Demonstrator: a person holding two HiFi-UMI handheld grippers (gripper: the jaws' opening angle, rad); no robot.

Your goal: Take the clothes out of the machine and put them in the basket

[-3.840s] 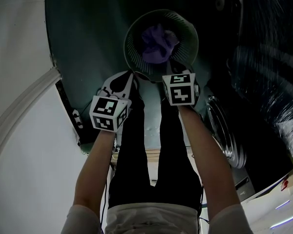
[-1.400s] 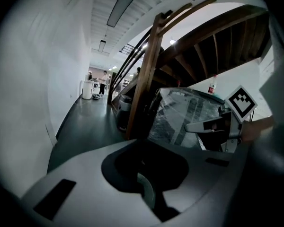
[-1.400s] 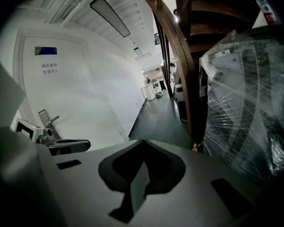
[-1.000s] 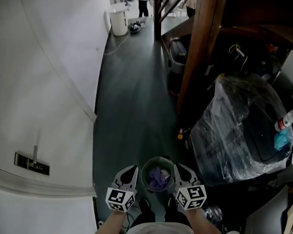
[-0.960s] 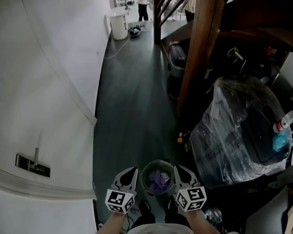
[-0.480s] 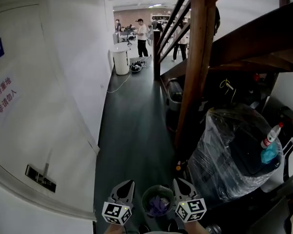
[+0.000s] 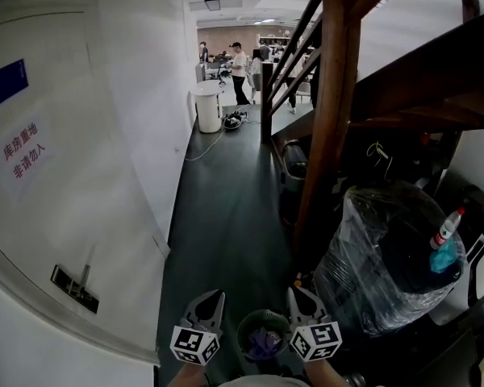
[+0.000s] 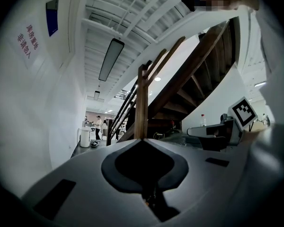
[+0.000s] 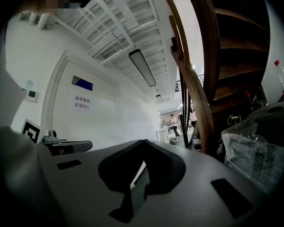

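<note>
the left claw (image 7: 211, 297) and right claw (image 7: 297, 293) point forward side by side, jaws together, empty.

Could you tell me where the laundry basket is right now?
Head view, bottom centre: the basket sits on the dark floor, seen between left gripper and right gripper, purple clothes inside.

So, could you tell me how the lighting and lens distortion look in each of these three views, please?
Head view: fisheye curves the white door; the far hall is bright, the floor round the basket dim. Left gripper view: dark round vignette, evenly lit white ceiling. Right gripper view: same vignette, the wooden stair post bowed.
</note>
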